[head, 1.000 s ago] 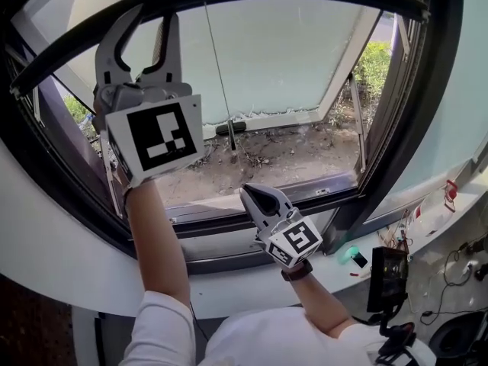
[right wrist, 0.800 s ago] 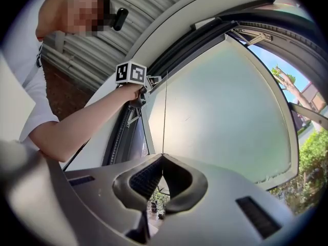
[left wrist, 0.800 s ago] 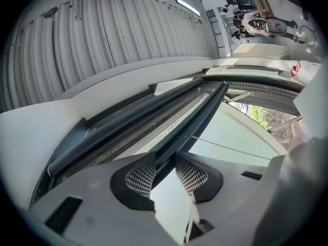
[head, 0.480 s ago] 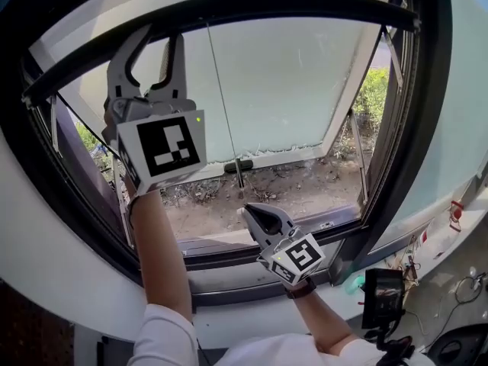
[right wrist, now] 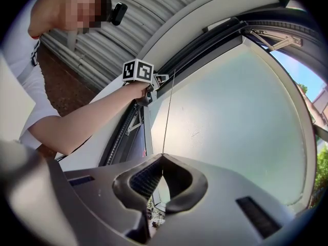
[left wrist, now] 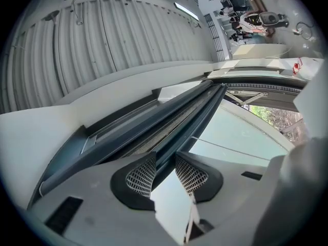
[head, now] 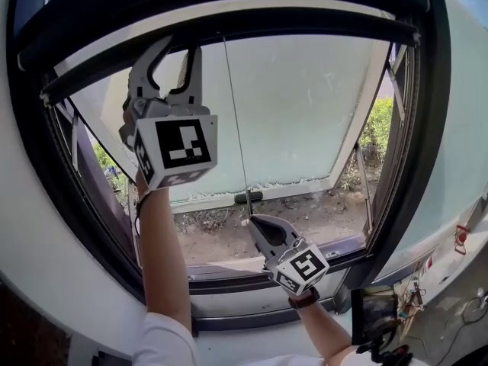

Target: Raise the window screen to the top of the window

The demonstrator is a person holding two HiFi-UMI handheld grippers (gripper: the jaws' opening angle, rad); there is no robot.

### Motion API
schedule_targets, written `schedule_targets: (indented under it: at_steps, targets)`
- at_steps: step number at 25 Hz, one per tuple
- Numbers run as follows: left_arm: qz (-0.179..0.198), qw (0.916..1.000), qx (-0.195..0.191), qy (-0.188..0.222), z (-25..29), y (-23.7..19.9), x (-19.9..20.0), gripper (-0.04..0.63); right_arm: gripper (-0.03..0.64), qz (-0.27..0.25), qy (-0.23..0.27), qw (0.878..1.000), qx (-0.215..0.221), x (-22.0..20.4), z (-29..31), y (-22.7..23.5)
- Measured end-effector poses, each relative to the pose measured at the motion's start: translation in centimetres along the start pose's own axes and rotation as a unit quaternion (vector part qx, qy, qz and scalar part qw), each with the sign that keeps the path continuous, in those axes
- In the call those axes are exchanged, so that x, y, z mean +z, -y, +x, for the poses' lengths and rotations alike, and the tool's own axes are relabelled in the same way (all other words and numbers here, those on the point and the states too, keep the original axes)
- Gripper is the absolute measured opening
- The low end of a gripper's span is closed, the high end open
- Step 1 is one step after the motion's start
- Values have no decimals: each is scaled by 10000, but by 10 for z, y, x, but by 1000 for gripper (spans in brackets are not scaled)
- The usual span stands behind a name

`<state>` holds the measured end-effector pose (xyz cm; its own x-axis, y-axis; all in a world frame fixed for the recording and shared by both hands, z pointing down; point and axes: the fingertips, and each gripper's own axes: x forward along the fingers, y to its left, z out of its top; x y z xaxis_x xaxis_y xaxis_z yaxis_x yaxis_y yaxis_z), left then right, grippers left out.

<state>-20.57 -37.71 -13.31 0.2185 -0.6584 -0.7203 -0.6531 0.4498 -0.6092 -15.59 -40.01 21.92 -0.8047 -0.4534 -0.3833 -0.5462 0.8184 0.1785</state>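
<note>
The window screen's dark bottom bar (head: 305, 23) runs across the upper window, just under the top frame. My left gripper (head: 179, 49) reaches up to it, and in the left gripper view the bar (left wrist: 184, 119) passes between the mesh pads (left wrist: 142, 176), which are shut on it. A thin pull cord (head: 236, 128) hangs from the bar down to my right gripper (head: 255, 221). In the right gripper view that gripper's (right wrist: 162, 158) fingertips meet, pinched on the cord (right wrist: 168, 111). The left gripper's marker cube (right wrist: 138, 69) and the forearm also show there.
Beyond the opening a frosted sash pane (head: 305, 113) tilts outward, with a dark handle (head: 248, 197) at its lower edge. Bare ground and bushes (head: 377, 128) lie outside. The dark window frame (head: 415, 166) curves down the right. A small screen device (head: 372, 305) sits by the sill.
Both grippers have risen. The dark bar went up with the left gripper and now sits close under the top frame. The right gripper followed upward along with the cord.
</note>
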Motion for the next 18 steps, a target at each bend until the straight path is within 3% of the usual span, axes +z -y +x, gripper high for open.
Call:
schedule_targets:
  at_steps: [8,11,13,18]
  targets:
    - [-78,9995,13,291,28,-28,14,95,2,-248,307,9991,133,37,26,1]
    - [-35,9995,-204,244,35,-37,21,95,2,-337,366,9988,25,52,32,9]
    - [-46,9993,-339,180,35,-40,22,95,2,-350,426,9985,-59,61,35,15]
    - [-193,9991,-251,296,14,-35,24,95,2,-297,304,9990,-99,57,30,11]
